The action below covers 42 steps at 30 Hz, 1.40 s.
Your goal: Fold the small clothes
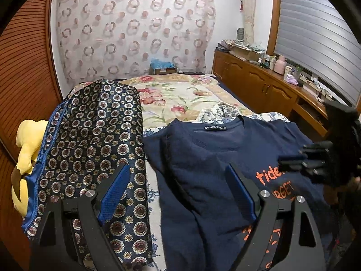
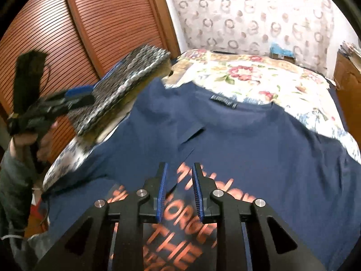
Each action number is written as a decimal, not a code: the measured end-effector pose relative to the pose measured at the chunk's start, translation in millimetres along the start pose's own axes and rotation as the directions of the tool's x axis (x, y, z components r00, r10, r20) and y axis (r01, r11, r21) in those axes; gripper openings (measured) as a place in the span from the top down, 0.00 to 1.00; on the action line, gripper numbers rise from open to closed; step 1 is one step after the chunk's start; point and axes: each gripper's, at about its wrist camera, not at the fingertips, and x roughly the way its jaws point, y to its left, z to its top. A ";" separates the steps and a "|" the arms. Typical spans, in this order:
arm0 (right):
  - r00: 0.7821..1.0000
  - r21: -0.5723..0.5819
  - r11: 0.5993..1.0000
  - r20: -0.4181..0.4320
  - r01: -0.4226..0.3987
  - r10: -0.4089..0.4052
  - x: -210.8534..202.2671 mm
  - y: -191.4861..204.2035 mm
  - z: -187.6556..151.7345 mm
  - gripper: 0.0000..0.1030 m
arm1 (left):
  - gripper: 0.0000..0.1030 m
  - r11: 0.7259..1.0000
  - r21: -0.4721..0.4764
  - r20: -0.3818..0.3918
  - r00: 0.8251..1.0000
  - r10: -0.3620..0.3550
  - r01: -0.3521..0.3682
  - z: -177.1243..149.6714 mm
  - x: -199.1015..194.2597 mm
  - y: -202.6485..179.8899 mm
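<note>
Navy T-shirt [image 1: 203,158] lay spread across the near end of the bed [image 1: 180,92], its collar label toward the far end and its orange lettering toward the near edge. One sleeve was folded in over the chest, leaving a diagonal crease across the front in the right wrist view. The shirt rested on the floral bedspread [image 2: 259,76], which covered the far part of the bed up to the patterned curtain [image 1: 135,27].

The left gripper [image 1: 178,185] hovered over the shirt's left side near the bed's left edge, its jaws released and spread wide, with nothing between the blue pads. The right gripper [image 2: 179,178] hung above the orange print, over the middle of the shirt near the near edge; its jaws stood narrowly parted, with only a slim gap between them and no cloth pinched.

Along the bed's left edge sat a folded dark quilt with a medallion pattern [image 1: 94,140], just beside the shirt. A yellow plush toy [image 1: 29,144] lay against the quilt's outer side, next to the slatted wooden doors [image 2: 79,22]. A wooden cabinet [image 1: 259,83] ran along the bed's right side, with bottles and clutter on top.
</note>
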 end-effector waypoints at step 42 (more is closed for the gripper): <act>0.996 0.116 0.991 0.065 0.060 -0.068 74.9 -58.4 62.3 1.00 | 0.15 1.000 0.004 -0.071 0.997 -0.004 0.004 -43.8 38.3 -39.2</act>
